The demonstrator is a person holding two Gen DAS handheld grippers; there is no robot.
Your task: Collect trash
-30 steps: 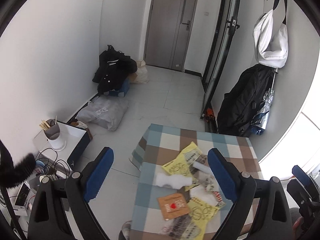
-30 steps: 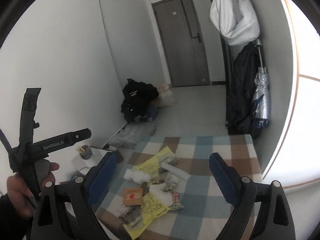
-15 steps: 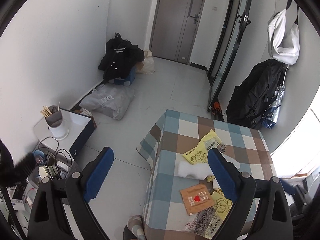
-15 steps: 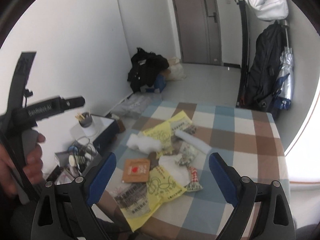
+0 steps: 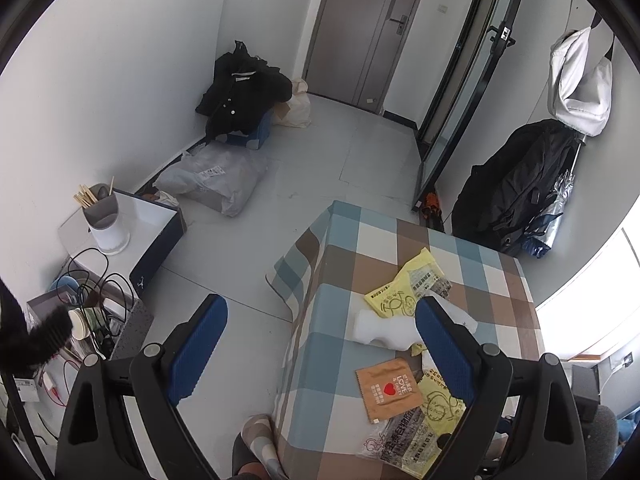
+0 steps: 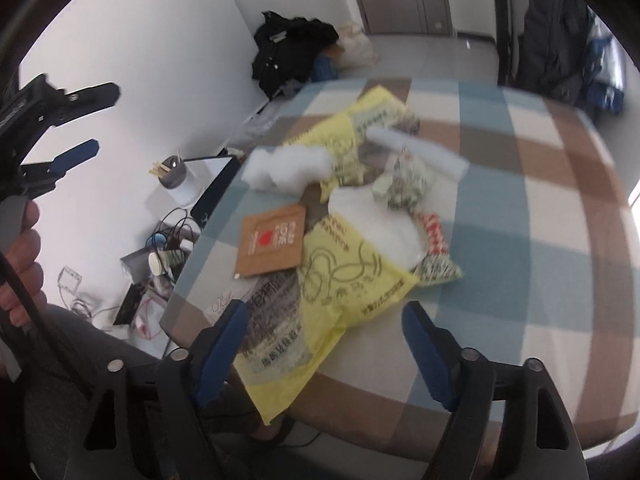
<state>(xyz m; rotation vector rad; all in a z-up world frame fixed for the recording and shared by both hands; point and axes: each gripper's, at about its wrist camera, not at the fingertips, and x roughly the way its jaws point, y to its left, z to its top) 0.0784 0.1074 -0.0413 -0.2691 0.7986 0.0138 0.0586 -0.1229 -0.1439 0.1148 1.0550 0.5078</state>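
The trash lies in a loose heap on a table point(image 6: 540, 208) draped in a soft checked cloth of blue, brown and cream squares. Nearest the right gripper point(image 6: 324, 344) is a crinkled yellow plastic bag point(image 6: 348, 280) with printed line drawings; it overlaps a clear, glossy printed wrapper point(image 6: 276, 320) at the table's near edge. Beside them sits a flat square kraft-paper packet point(image 6: 272, 244) with a red heart, and beyond it a lumpy white foam piece point(image 6: 288, 168) — matte and irregular. A second yellow bag point(image 5: 412, 288) lies farther back.

The right gripper hovers over the near edge, its ribbed blue pads spread wide, holding nothing. The left gripper point(image 5: 320, 336) hangs off the table's side above the grey floor, its pads likewise wide apart and empty.
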